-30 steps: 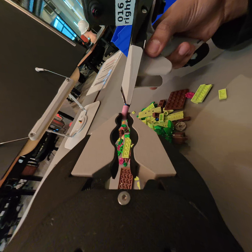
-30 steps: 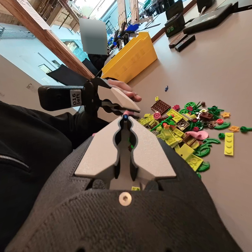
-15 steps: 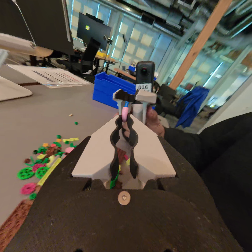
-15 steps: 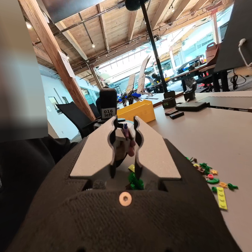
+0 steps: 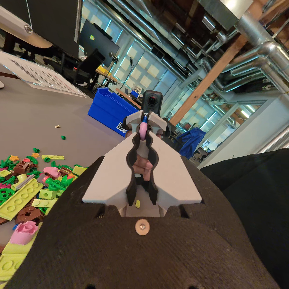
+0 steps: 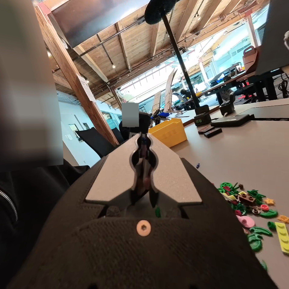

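Grey counter point(image 5: 39, 109) under exposed ducts and timber beams. Left gripper point(image 5: 142, 137) and right gripper point(image 5: 145, 116), raised at frame centre, meet tip to tip, jaws of each clamped on one pink piece point(image 5: 142, 130) with a blue end. Loose bricks point(image 5: 23, 187) lie lower left; blue bin point(image 5: 109, 109) behind. Right wrist view: piece mostly hidden between fingers point(image 6: 118, 172).

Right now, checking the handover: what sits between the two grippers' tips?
A small pink piece with a blue stem bridges left gripper and right gripper; left wrist view.
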Tool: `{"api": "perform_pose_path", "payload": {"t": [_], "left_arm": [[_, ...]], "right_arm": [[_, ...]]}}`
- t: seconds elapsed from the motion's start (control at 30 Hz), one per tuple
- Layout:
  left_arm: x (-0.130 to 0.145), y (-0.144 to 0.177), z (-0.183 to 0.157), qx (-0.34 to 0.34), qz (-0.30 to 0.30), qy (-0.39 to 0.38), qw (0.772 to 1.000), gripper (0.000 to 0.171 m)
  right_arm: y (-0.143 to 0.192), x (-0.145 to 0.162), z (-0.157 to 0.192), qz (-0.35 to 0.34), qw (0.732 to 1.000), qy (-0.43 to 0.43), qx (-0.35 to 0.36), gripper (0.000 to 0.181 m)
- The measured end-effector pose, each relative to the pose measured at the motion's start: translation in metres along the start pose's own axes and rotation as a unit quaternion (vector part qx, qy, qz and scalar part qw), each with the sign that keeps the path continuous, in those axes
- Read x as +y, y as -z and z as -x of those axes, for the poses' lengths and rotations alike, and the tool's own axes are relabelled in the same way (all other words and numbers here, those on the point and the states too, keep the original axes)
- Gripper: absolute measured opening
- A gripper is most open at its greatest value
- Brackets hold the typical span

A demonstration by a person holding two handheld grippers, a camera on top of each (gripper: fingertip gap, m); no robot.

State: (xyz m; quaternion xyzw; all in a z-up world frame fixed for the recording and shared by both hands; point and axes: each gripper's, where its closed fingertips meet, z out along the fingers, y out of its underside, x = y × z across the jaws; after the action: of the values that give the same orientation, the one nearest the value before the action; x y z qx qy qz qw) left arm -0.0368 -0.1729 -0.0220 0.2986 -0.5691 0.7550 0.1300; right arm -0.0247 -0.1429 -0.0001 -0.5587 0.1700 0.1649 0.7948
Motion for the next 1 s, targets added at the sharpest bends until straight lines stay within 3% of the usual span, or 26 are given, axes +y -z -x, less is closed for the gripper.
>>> {"api": "perform_pose_path", "payload": {"t": [0.17, 0.37, 0.47, 0.53, 0.63, 0.8, 1.0], "left_arm": [[0.002, -0.001, 0.002, 0.001, -0.001, 0.014, 1.0, 0.004], [0.004, -0.001, 0.004, -0.014, 0.009, -0.026, 1.0, 0.005], [0.001, 0.0, 0.003, -0.019, 0.005, -0.055, 0.998, 0.019], [0.003, 0.001, 0.006, -0.035, 0.019, -0.074, 0.996, 0.008], [0.005, 0.002, 0.01, -0.05, 0.039, -0.104, 0.992, 0.006], [-0.01, -0.007, 0.007, -0.023, -0.039, 0.044, 0.998, 0.007], [-0.02, -0.01, 0.001, 0.063, -0.065, 0.182, 0.979, 0.008]], "right_arm": [[-0.001, 0.005, -0.002, 0.017, 1.0, -0.003, 0.004, 0.0], [-0.002, 0.009, -0.004, 0.033, 0.999, -0.006, 0.014, 0.0], [-0.002, 0.013, -0.007, 0.05, 0.998, -0.021, 0.022, 0.0], [-0.001, 0.013, -0.008, 0.046, 0.998, -0.051, 0.014, 0.0], [0.0, 0.015, -0.009, 0.051, 0.995, -0.085, 0.007, 0.0], [0.004, -0.004, -0.016, -0.018, 0.993, -0.105, 0.042, 0.0], [0.007, -0.018, -0.017, -0.065, 0.99, -0.114, 0.06, 0.0]]}}
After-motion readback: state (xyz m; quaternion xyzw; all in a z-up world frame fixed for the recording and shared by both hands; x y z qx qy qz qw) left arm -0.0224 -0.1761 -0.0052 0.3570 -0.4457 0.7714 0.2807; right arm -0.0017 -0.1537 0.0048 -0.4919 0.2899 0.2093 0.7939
